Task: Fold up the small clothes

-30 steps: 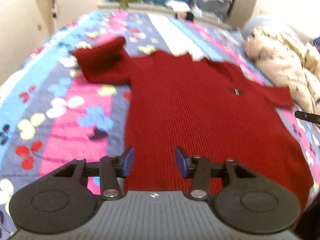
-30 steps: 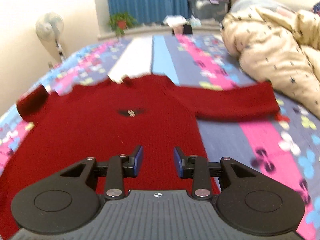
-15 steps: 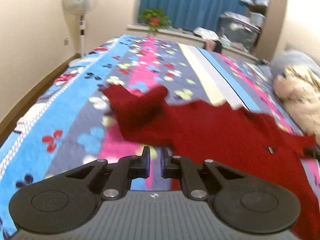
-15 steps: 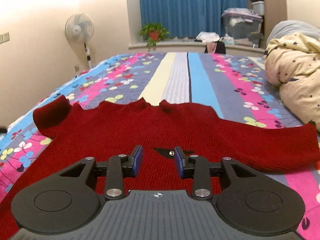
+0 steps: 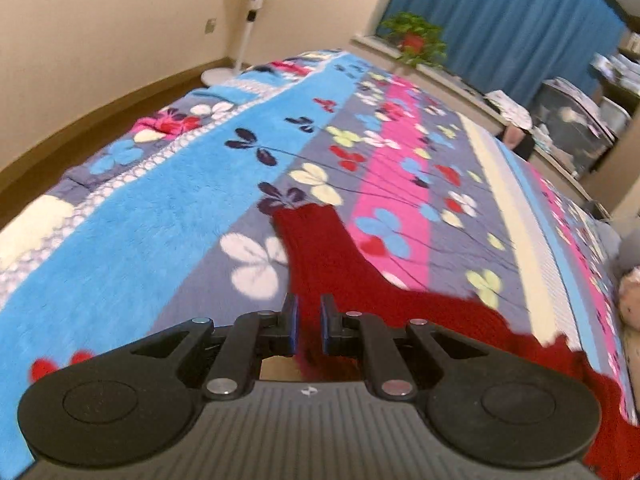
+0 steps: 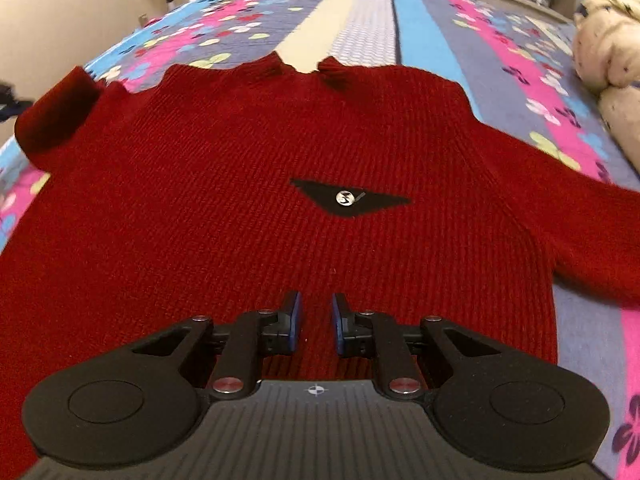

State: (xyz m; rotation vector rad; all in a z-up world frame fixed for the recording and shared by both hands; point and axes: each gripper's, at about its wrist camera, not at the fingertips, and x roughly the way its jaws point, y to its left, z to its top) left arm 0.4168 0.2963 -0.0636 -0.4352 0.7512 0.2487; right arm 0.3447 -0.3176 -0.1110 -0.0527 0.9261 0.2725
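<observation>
sweater (image 6: 248,184): red ribbed knit | bedspread (image 5: 160,216): fuzzy fleece, floral print

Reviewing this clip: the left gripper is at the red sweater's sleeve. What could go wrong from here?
1. The left gripper has a narrow gap around the sleeve; the knit may slip out.
2. The right gripper hovers open over the red sweater, so nothing pins the body; pulling could drag it across the blanket.

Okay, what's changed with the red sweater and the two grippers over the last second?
The left hand-held gripper swung left from the sweater's body to its left sleeve, and its jaws narrowed around the knit; a firm grip can't be confirmed. The right hand-held gripper narrowed too and tipped down over the red sweater, near its black patch. The sweater lies flat on the floral blanket as before.
</observation>
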